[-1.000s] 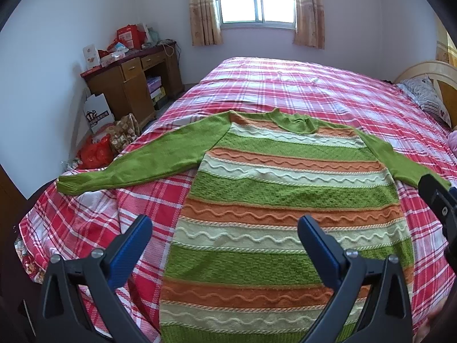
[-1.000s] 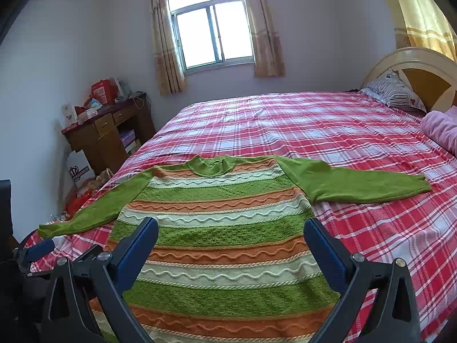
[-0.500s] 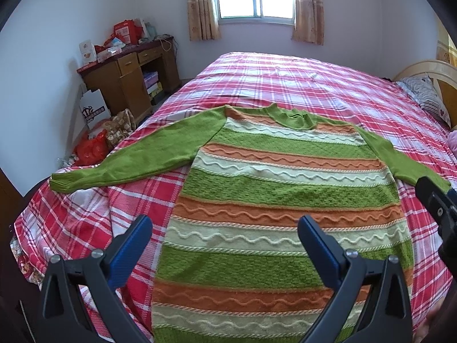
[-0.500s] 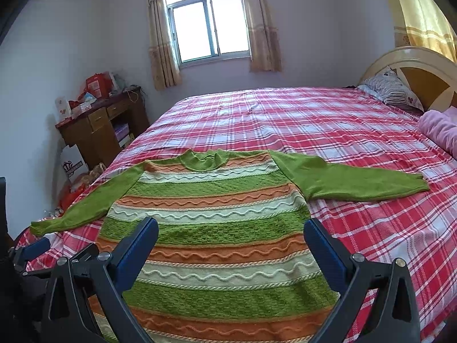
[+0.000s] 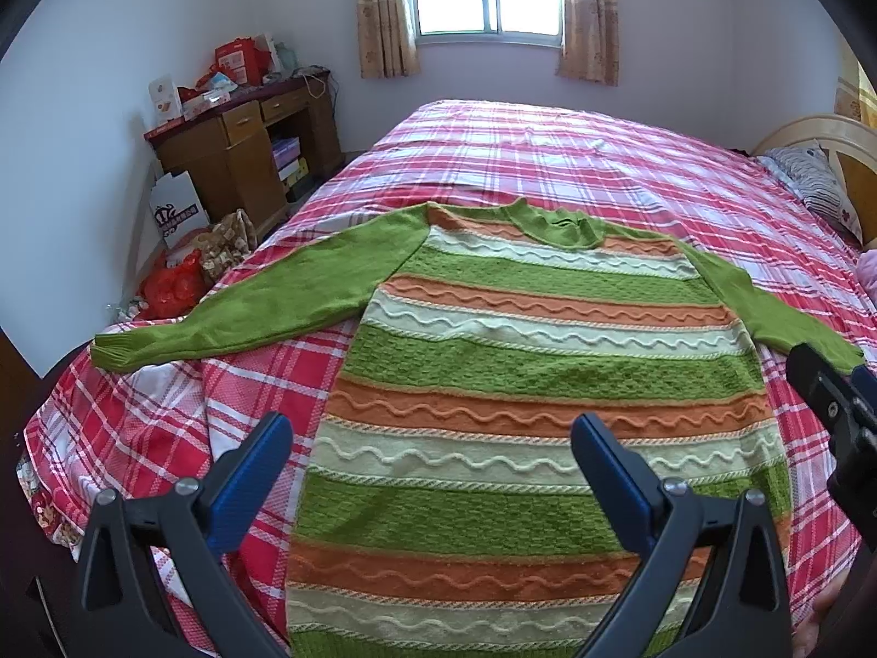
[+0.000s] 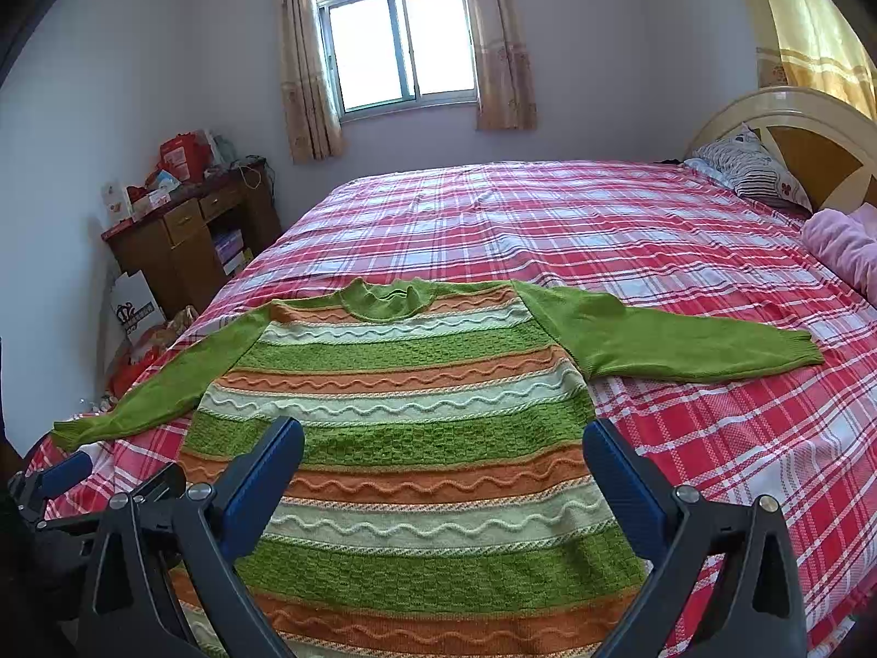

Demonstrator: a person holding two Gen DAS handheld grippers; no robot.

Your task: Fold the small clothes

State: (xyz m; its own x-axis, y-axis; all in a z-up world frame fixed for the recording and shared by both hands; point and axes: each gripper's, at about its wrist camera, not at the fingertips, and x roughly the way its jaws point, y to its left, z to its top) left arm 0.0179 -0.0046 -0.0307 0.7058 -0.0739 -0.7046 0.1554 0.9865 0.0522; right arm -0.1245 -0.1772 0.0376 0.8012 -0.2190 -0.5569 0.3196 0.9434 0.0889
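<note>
**A:** Where does the garment lie from the tools?

**B:** The knitted sweater with green, orange and cream wavy stripes [image 5: 526,417] is spread flat, front up, on the red-and-white plaid bedspread [image 6: 575,219]. Its hem is toward the grippers at 6 o'clock and its green collar [image 6: 383,299] points away at 12. So the body's long axis runs 6 to 12, straight ahead of both tools.

**A:** And the sleeves?

**B:** They lie across that axis. The plain green left sleeve [image 5: 263,301] stretches toward 9 o'clock, its cuff near the bed's edge. The plain green right sleeve [image 6: 674,340] reaches toward 3, its cuff well out on the plaid.

**A:** What are the tools holding?

**B:** Nothing. The left gripper [image 5: 427,449] hangs over the lower body with its blue-padded jaws spread wide and only stripes showing between them. The right gripper [image 6: 444,452] is spread equally wide and also empty.

**A:** Which one takes which sleeve?

**B:** My guess is each takes its own side. The left gripper is nearer the 9 o'clock sleeve and the right nearer the 3 o'clock one. Either would have to swing outward from the body's midline to reach a cuff.
</note>
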